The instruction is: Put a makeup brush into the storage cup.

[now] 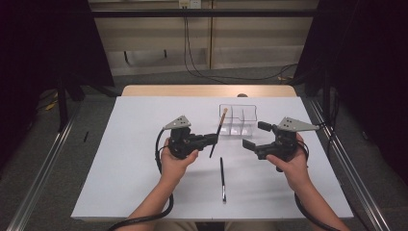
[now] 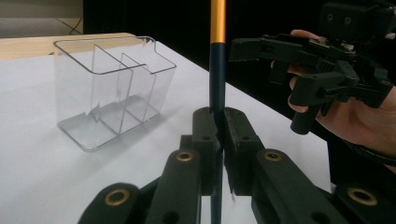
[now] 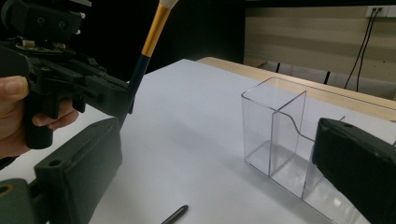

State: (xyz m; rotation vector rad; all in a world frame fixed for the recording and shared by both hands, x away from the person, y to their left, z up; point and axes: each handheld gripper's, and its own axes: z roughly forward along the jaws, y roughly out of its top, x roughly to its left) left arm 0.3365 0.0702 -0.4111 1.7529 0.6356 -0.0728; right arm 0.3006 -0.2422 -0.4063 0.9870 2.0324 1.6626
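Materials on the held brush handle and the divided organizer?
Brush: dark glossy handle, likely painted wood or plastic; the gold band looks like metal, given its satin sheen. Organizer: clear rigid plastic, probably acrylic; the table shows through its walls and its edges glint.

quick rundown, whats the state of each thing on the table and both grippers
left gripper: shut on the brush, clamped on its dark handle
brush: held off the table, upright between the jaws, gold band above the grip
right gripper: open, nothing between its jaws
clear organizer: upright on the table, compartments empty
second brush: lying flat on the table, untouched
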